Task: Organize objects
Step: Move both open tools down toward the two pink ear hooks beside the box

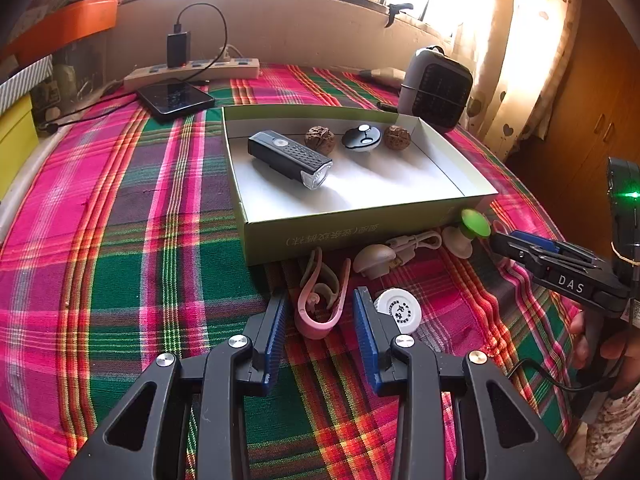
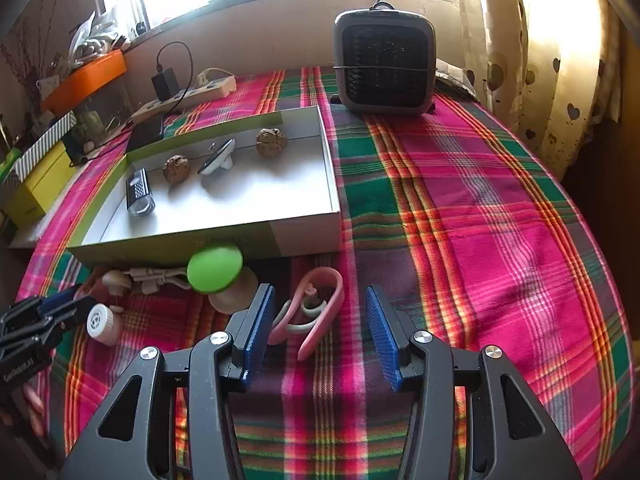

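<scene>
Pink silicone strap (image 1: 320, 308) lies between the left gripper's (image 1: 321, 336) spread jaws, untouched; right gripper (image 2: 320, 334) likewise released.

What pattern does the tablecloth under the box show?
The tablecloth is plaid: pink, green and orange; right wrist view shows it best.

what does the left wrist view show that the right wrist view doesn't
Only the left wrist view shows the face of the phone lying by the power strip, and the printed top of the white round cap.

Only the right wrist view shows the small fan head on, plus the bare stretch of plaid cloth right of the box.

Both show the shallow box holding the bike light, two walnuts and a black-and-white disc, with the pink strap, green-topped knob and white cable lying outside it.
</scene>
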### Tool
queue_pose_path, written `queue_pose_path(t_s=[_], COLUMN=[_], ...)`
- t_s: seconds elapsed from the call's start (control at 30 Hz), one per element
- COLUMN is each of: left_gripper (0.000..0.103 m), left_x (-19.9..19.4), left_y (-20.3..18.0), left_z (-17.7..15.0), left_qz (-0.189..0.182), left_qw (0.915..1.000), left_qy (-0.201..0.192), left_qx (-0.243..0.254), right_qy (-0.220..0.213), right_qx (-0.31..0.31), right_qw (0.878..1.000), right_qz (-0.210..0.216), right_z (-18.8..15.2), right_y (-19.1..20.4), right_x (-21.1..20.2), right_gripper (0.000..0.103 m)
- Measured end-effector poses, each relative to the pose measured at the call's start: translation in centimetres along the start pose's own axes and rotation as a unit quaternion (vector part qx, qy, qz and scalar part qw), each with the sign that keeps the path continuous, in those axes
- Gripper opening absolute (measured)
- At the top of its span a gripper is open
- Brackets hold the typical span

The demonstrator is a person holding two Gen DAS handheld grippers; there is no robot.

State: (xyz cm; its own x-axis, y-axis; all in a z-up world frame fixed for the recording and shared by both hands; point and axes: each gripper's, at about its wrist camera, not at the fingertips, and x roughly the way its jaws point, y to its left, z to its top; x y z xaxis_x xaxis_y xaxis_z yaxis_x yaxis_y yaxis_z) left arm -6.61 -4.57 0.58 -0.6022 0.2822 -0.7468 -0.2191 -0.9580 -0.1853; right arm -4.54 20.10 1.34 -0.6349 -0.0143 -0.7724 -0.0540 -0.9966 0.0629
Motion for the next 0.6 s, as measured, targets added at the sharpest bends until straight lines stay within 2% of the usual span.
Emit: queue_pose_path(t_s=[0.13,0.6], left_gripper=[0.031,0.031], left_x=[0.1,1.0], left_y=[-0.2,-1.0], left_z=[0.2,0.9], left_qz=[0.002,0.036], left_qw=[1.0000,0.9991], left_qy=[0.002,0.006], left_qx=[0.005,0.021], right_qy=[-0.001,0.004], right_qx=[-0.003,-0.010], right_qw=[1.000,1.000], right_qz=[-0.021,-0.017], right_z=[0.0,-0.1], right_y=[-0.4,-0.2], right_x=[-0.2,0.8], right_gripper=[0.048,0.048])
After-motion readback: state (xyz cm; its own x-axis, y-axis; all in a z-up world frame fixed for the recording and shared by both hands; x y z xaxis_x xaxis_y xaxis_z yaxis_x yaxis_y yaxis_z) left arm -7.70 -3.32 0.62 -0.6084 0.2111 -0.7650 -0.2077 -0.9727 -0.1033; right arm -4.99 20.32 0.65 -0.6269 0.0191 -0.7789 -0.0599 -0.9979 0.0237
